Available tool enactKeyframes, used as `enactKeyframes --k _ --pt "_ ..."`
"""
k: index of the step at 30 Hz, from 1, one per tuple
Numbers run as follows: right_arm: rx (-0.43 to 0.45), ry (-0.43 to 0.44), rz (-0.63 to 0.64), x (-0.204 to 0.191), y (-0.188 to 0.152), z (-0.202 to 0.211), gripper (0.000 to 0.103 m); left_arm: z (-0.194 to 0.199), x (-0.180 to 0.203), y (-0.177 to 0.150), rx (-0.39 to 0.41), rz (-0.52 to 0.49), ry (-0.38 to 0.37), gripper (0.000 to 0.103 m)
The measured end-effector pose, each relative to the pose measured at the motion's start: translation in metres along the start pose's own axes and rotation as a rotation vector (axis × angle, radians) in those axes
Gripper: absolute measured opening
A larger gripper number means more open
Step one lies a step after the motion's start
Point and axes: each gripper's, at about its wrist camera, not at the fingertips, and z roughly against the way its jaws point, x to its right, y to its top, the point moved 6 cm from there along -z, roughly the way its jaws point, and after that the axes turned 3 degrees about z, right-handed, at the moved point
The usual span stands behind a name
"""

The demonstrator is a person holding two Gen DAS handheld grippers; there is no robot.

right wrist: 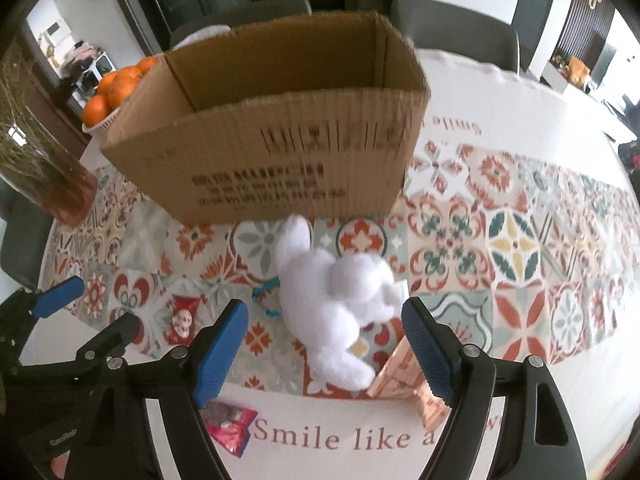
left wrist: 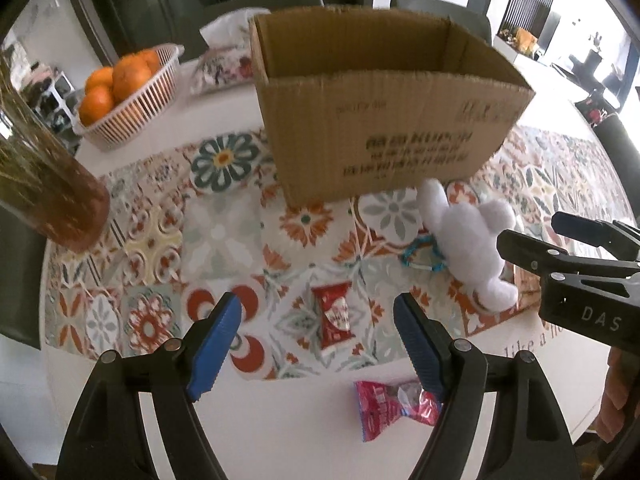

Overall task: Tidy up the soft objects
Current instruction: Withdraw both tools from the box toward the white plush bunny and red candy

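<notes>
A white plush toy lies on the patterned tablecloth in front of an open cardboard box; it also shows in the left wrist view, with the box behind it. My right gripper is open, its blue pads on either side of the plush's near end. My left gripper is open above a red snack packet. A pink snack packet lies near the table edge. A copper-coloured packet lies beside the plush.
A basket of oranges and a floral tissue pack stand behind the box on the left. A glass vase with dried stems stands at the far left. A teal bead loop lies by the plush. Chairs stand behind the table.
</notes>
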Motion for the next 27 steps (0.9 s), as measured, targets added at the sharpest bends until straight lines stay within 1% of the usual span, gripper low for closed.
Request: enactKeyframes --k 7,11,17,21,27 --pt "-0.064 0.000 -0.010 0.002 -0.015 -0.016 0.080 -0.020 0.002 -0.015 -0.056 0.002 -0.002 0.078" --pt "-0.107 0.006 -0.027 0.004 -0.025 -0.025 0.080 -0.032 0.003 -0.029 -0.093 0.003 -0.004 0.078" --pt "-0.159 -0.009 -0.015 0.003 -0.040 -0.043 0.080 -0.051 0.000 -0.045 -0.132 0.013 -0.006 0.078" --pt "-0.194 -0.021 -0.013 0.005 -0.045 -0.056 0.080 -0.062 0.001 -0.045 -0.139 0.014 -0.006 0.078" --pt "-0.239 -0.010 -0.041 0.010 -0.049 -0.076 0.079 -0.080 0.004 -0.037 -0.160 0.023 -0.005 0.077"
